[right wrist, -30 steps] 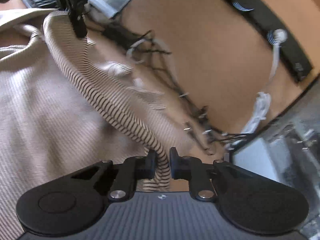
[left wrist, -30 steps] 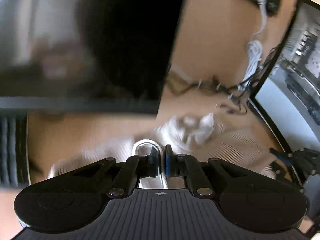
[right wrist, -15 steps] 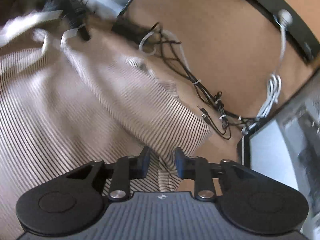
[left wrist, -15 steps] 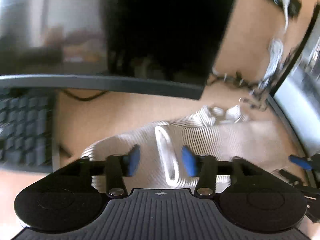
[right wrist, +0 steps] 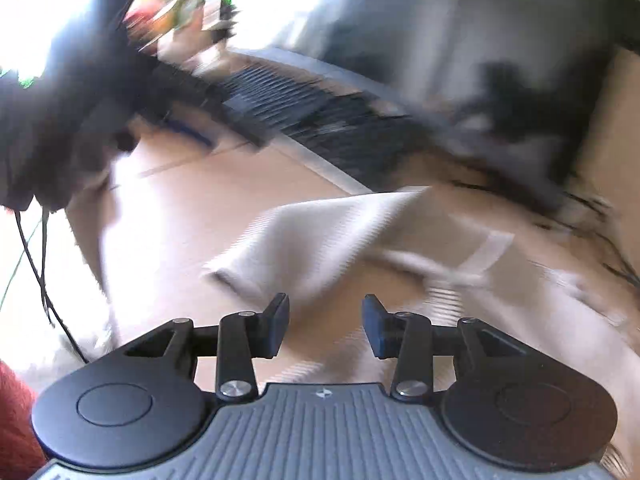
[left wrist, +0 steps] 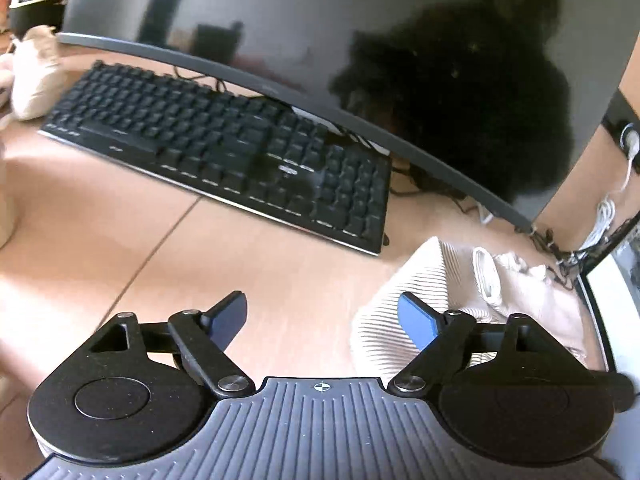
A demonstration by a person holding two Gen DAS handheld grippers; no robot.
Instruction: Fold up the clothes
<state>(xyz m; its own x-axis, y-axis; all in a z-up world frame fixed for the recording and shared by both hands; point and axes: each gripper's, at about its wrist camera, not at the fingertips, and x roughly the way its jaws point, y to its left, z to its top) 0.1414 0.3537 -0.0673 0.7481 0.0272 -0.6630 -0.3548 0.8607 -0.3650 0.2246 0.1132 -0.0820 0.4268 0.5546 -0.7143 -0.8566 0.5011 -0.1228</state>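
Nearest the left wrist camera, we see our left gripper (left wrist: 322, 320) with its blue-padded fingers (left wrist: 416, 322) spread wide over the bare tan bench (left wrist: 120, 240); its jaws have just been opening and nothing lies between them. Just right of the right finger, the striped cream garment (left wrist: 400, 320) lies bunched on the bench, with a white strip (left wrist: 486, 276) across its top and a paler crumpled part beyond. Behind the gap in the jaws, a black keyboard (left wrist: 224, 152) sits at an angle; its key legends are too small for us to read. Over its far edge hangs the lower rim of a dark curved monitor (left wrist: 280, 20), whose small mark at the middle of the rim is illegible. At the far right, white and black cables (left wrist: 600, 220) trail beside a second screen (left wrist: 612, 296).

From the right wrist, our right gripper (right wrist: 325, 326) shows its fingers parted; its jaws have just been opening, and they hover above the striped cloth without pressing on it. That garment (right wrist: 320, 240) spreads ahead, heavily blurred. Farther on, the keyboard (right wrist: 304, 108) and monitor (right wrist: 440, 20) smear across the frame, and we can read no writing there.
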